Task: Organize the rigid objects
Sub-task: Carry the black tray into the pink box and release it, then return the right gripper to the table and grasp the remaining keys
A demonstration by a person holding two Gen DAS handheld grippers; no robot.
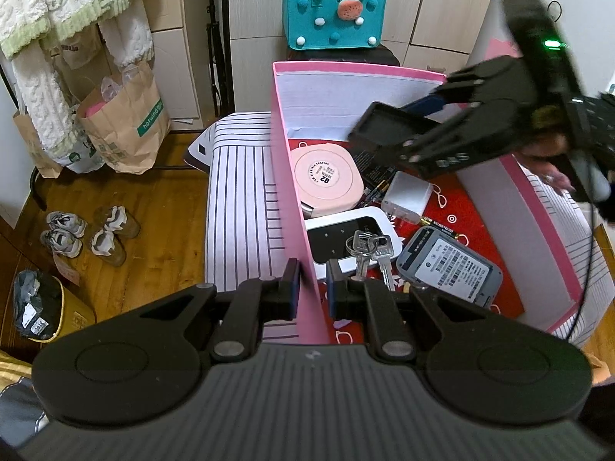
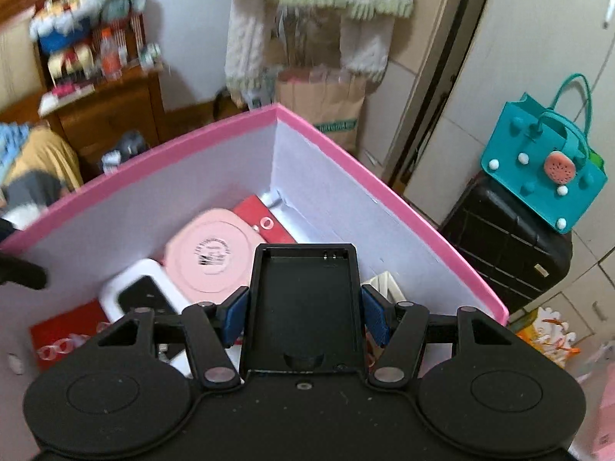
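A pink box (image 1: 292,207) with white inner walls holds rigid objects: a round pink case (image 1: 328,176), a white device with a black panel (image 1: 353,236), keys (image 1: 369,249), a white charger (image 1: 407,196), a grey device (image 1: 449,265) and a battery (image 1: 447,226). My left gripper (image 1: 312,292) straddles the box's left wall, jaws close on each side of it. My right gripper (image 2: 305,307) is shut on a black rectangular tray (image 2: 305,303) and holds it above the box (image 2: 338,207); the tray also shows in the left wrist view (image 1: 388,130).
The box sits on a striped cushion (image 1: 242,199). A teal bag (image 1: 334,11) stands on a black suitcase (image 2: 503,249) behind. Paper bags (image 1: 123,123) and shoes (image 1: 84,234) lie on the wooden floor at left. A wooden cabinet (image 2: 107,107) is at far left.
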